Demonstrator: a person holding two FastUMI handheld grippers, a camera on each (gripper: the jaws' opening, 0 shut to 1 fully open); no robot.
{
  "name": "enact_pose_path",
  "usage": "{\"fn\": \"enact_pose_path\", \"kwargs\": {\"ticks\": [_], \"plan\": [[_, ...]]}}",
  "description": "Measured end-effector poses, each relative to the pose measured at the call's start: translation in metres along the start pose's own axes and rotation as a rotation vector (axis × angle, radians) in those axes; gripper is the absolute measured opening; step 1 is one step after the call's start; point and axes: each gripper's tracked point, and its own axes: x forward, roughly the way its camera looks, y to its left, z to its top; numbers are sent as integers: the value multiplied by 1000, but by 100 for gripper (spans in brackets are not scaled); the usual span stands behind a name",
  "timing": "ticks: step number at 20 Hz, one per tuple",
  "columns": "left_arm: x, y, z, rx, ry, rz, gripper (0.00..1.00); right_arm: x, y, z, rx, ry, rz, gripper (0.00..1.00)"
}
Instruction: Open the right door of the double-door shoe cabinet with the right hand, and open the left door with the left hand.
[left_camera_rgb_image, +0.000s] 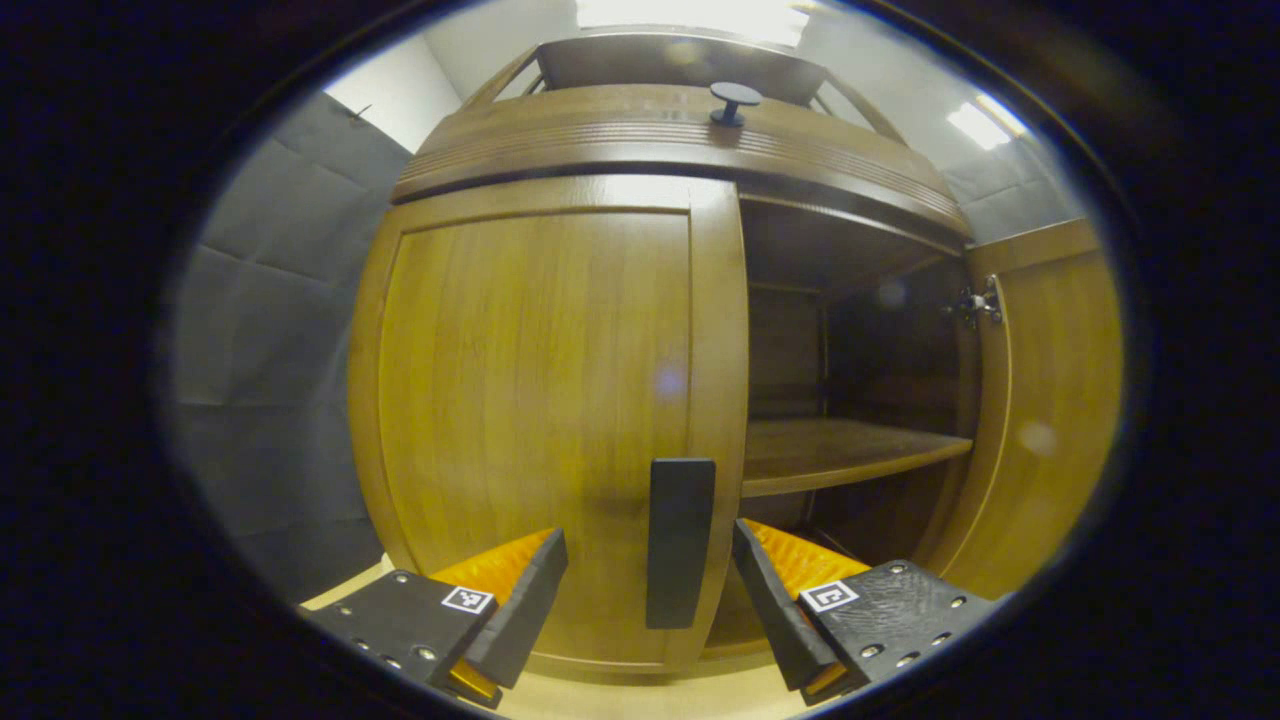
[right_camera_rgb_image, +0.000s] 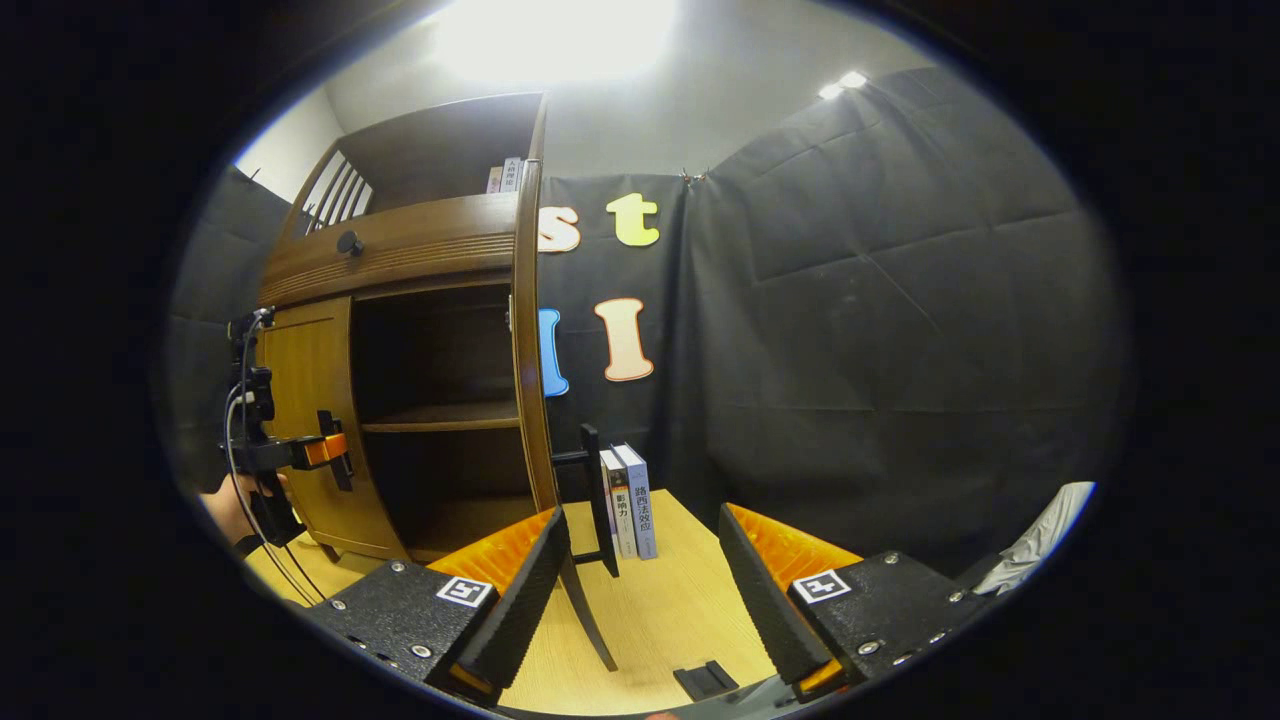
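Right door open, left door shut

Cabinet (left_camera_rgb_image: 620, 150) of brown wood stands on the pale desk (right_camera_rgb_image: 660, 610) against the black booth wall. Its right door (left_camera_rgb_image: 1050, 400) is swung wide open, showing a dark interior with one shelf (left_camera_rgb_image: 840, 450) across the middle. The left door (left_camera_rgb_image: 540, 400) is closed flat, with a dark upright handle (left_camera_rgb_image: 680, 540) near its inner edge.

In the left gripper view, the left tongs (left_camera_rgb_image: 650, 600) are spread apart, one finger on each side of that handle, not pinching it; whether either finger touches it is hard to tell. A round dark knob (left_camera_rgb_image: 735, 100) sits on the cabinet's upper band.

In the right gripper view, the right tongs (right_camera_rgb_image: 645, 590) are also spread and hold nothing. They are off to the side of the cabinet, with the edge of the open right door and its dark handle (right_camera_rgb_image: 595, 495) just ahead. A few books (right_camera_rgb_image: 630, 500) stand upright on the desk beyond that door. Farther off, the left tongs and the hand (right_camera_rgb_image: 240, 510) holding them are at the left door.
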Motion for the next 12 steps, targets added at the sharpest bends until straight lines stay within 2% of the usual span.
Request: {"fn": "enact_pose_path", "kwargs": {"ticks": [2, 6, 7, 8, 11, 12], "plan": [[8, 0, -4, -1, 5, -4, 76, 1, 1, -3, -8, 12, 2, 93], [20, -18, -5, -52, 7, -85, 52, 0, 7, -5, -10, 17, 16, 93], [21, -19, -6, -51, 10, -83, 46, 0, 8, -7, -14, 21, 18, 93], [20, -21, -8, -48, 17, -85, 27, 0, 10, -7, -17, 22, 21, 93], [17, -23, -10, -21, 38, -80, 25, 0, 17, -2, -9, 9, 36, 93], [14, -23, -8, -13, 42, -80, 15, -1, 19, -1, -9, 5, 40, 93]]}}
